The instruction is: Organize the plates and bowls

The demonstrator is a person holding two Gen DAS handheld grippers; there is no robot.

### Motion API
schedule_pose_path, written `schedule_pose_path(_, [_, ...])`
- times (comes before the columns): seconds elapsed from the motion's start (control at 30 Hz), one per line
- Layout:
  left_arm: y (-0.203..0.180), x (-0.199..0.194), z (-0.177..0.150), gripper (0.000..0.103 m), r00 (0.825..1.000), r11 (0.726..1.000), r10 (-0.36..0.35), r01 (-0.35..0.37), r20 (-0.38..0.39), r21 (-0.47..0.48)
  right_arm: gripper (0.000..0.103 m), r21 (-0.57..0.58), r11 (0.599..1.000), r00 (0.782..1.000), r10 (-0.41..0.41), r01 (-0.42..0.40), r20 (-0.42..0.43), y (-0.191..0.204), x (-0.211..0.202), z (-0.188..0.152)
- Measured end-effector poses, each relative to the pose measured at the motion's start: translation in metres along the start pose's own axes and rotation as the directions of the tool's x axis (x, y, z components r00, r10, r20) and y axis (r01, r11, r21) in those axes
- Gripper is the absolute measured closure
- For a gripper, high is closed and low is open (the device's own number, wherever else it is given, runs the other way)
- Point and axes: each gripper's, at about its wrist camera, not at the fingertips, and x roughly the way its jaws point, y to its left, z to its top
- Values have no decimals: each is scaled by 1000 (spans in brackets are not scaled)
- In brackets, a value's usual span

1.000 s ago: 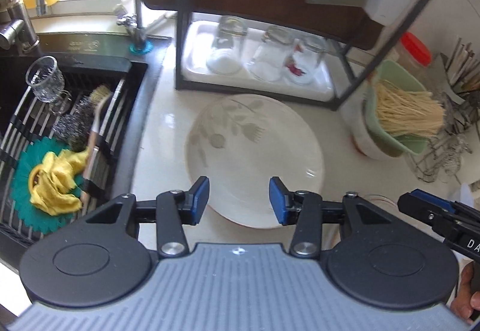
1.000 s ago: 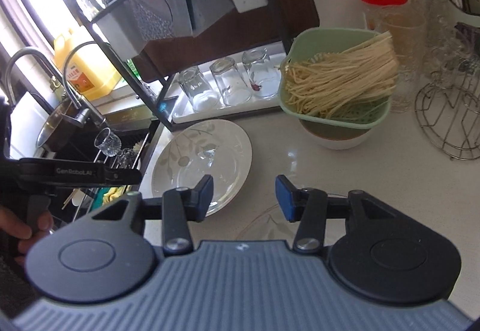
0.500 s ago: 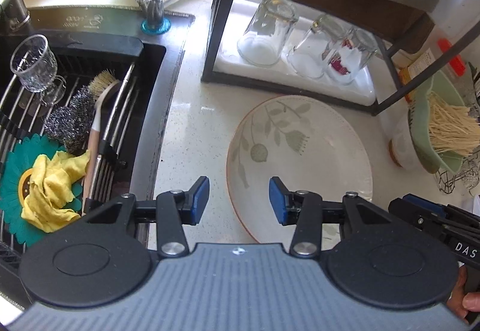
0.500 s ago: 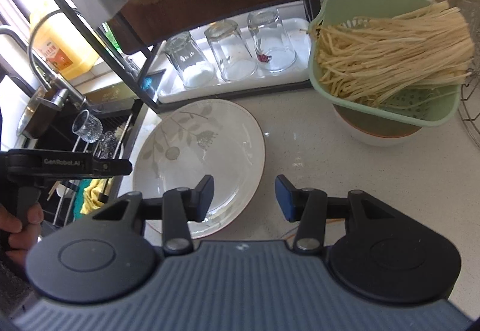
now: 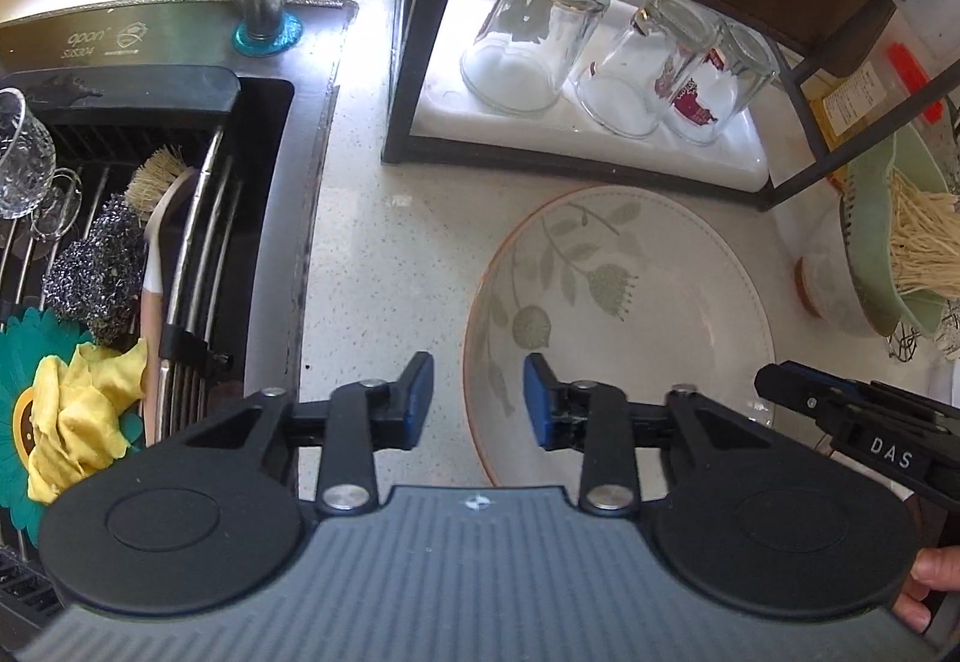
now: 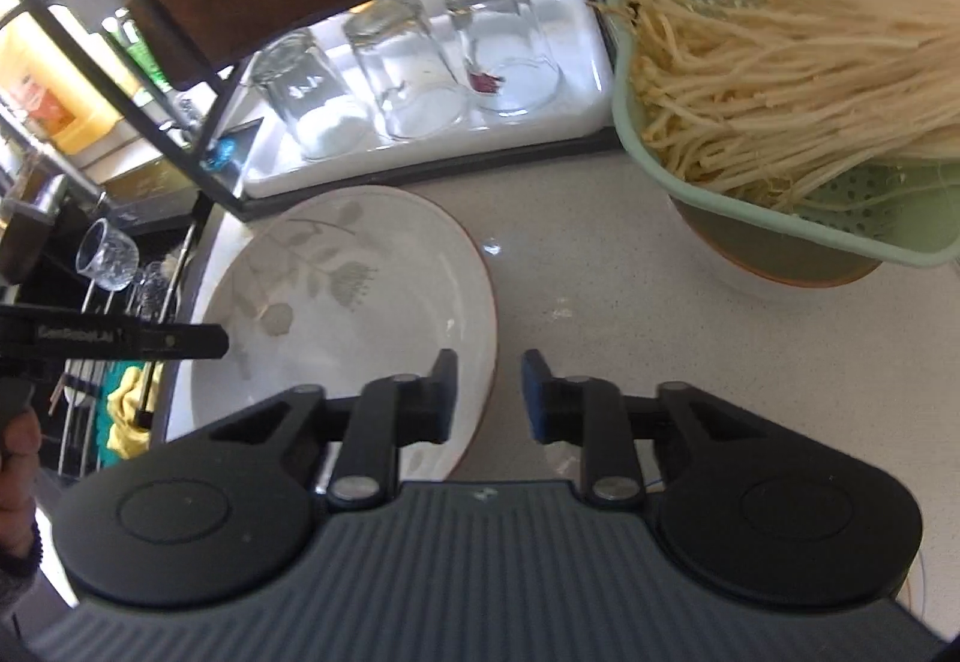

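You are at a pale speckled kitchen desk (image 5: 384, 266) with a dark sink (image 5: 150, 218) at nine o'clock in the left wrist view and a black wire rack (image 5: 576, 152) at twelve. Three glasses (image 5: 534, 32) stand upside down on the white tray (image 6: 420, 146) under that rack. The plate (image 5: 630, 314), white with a pale green leaf print, lies flat on the desk just in front of the rack.

Your left tongs (image 5: 477, 398) straddle the plate's rim at its nine o'clock side, one blue pad outside the edge, the other over the plate. Their jaws have just been closing, yet a gap shows on both sides of the rim and the pads do not press on it.

Your right tongs (image 6: 489, 392) straddle the rim at the plate's four o'clock side in the right wrist view. They too have just been closing and stand narrowly apart, gripping nothing.

At two o'clock in that view a green strainer (image 6: 780, 182) of pale noodles (image 6: 780, 62) sits in a bowl (image 6: 774, 260). In the sink lie a brush (image 5: 156, 218), a steel scourer (image 5: 96, 272), a yellow cloth (image 5: 78, 410) and a stemmed glass (image 5: 21, 152).
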Motion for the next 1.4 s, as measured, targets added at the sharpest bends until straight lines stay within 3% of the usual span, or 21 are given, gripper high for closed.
schedule_pose_path(0.3, [9,17,11,92,997,999,-48,46,-64,-24,90,50,998,999,26,-24,-36,-2,13,2])
schedule_pose_path(0.5, [17,19,17,94,993,995,-89,85,-77,-56,91,28,999,999,17,-17,-33,0,13,0])
schedule_pose_path(0.73, [23,15,25,94,979,986,-161,154,-123,-67,91,100,991,995,89,-84,-38,-15,3,0])
schedule_pose_path(1.03, [10,1,13,94,977,981,-174,162,-121,-101,91,113,987,993,119,-117,-13,-22,-23,-5])
schedule_pose_path(1.4, [-20,-19,-3,94,976,980,-196,191,-92,-64,91,130,985,994,111,-113,26,-36,-57,-19])
